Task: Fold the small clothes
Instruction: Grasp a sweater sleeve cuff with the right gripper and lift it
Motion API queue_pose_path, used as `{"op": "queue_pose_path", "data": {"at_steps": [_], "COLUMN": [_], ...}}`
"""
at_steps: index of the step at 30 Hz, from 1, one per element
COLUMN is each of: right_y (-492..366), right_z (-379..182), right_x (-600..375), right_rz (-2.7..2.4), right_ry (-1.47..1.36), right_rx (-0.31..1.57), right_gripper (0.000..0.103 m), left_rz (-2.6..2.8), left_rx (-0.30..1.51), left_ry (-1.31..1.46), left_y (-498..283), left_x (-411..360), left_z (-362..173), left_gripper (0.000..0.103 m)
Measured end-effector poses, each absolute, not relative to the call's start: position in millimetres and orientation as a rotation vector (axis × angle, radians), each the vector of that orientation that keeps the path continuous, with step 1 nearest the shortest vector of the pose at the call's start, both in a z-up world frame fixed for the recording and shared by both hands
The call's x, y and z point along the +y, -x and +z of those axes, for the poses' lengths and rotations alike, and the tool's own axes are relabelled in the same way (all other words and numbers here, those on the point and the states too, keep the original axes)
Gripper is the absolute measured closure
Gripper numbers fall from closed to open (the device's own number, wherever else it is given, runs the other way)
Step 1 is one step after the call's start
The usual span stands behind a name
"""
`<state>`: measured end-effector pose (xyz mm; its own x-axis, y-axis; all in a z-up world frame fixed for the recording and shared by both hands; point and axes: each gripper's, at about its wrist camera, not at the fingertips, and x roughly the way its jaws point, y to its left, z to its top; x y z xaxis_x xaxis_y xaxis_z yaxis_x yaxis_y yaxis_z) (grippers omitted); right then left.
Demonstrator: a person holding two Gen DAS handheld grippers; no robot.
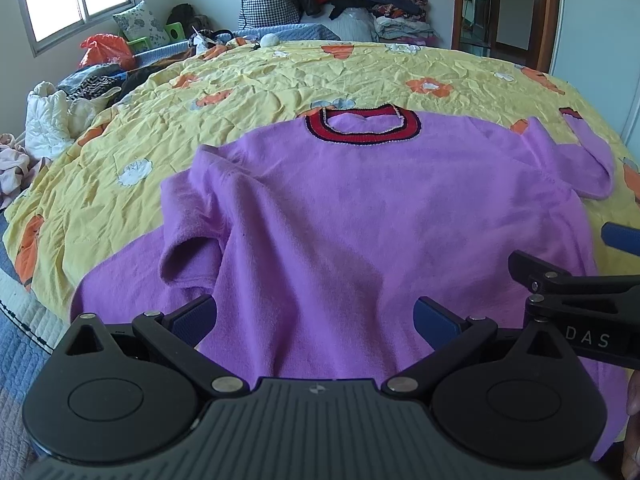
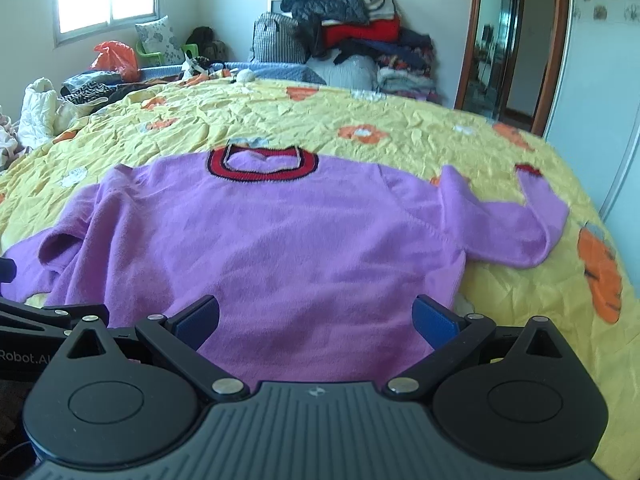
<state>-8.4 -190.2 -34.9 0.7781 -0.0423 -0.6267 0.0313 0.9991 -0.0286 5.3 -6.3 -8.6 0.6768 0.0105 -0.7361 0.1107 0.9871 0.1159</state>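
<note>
Left hand-held gripper (image 1: 316, 316) hides purple sweater (image 1: 360, 208) hem.

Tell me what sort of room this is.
Most likely a home bedroom: a bed under a yellow floral sheet, a pile of clothes against the wall, and a purple sweater spread for folding.

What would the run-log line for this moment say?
stage: pre-fold | item: purple knit sweater with red collar flat on yellow floral bedspread | left gripper open | right gripper open
</note>
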Motion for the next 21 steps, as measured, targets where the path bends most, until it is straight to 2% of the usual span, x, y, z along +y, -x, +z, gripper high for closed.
{"op": "queue_pose_path", "data": {"at_steps": [4,6,8,12,18,21], "right_y": [4.1,4.5,-4.4,-48.4,-136.7,-187.0], "right_z": [-36.4,-33.9,-35.7,-50.3,-55.7,-63.1], "right_x": [-197.6,-214.2,-224.5,-259.7,-372.6,-429.3], "right_rz": [-0.011,0.049,0.133,-0.025,-0.203,-0.311], "right_ry": [-0.018,-0.073,0.013,0.219,0.317,0.335], "right_rx": [0.647,0.547,0.501,0.637,0.739,0.706], "right_gripper": [0.0,0.0,0.0,0.0,0.0,0.0], "left_rz": [-0.069,-0.061,-0.034,-0.036,-0.063,-0.098], "left_rx": [0.845,0.825,0.763,0.721,0.771,0.795], "left_ry": [-0.131,-0.127,-0.139,-0.169,-0.041,0.049], "left_y": [-13.8,-17.7,-18.1,-28.2,-64.1,-78.1], "left_x": [-3.1,-1.0,-0.2,-3.5,-9.8,-14.1], "left_z": [-14.0,-15.1,-14.2,-9.6,-32.1,-43.0], "left_gripper": [0.0,0.0,0.0,0.0,0.0,0.0]}}
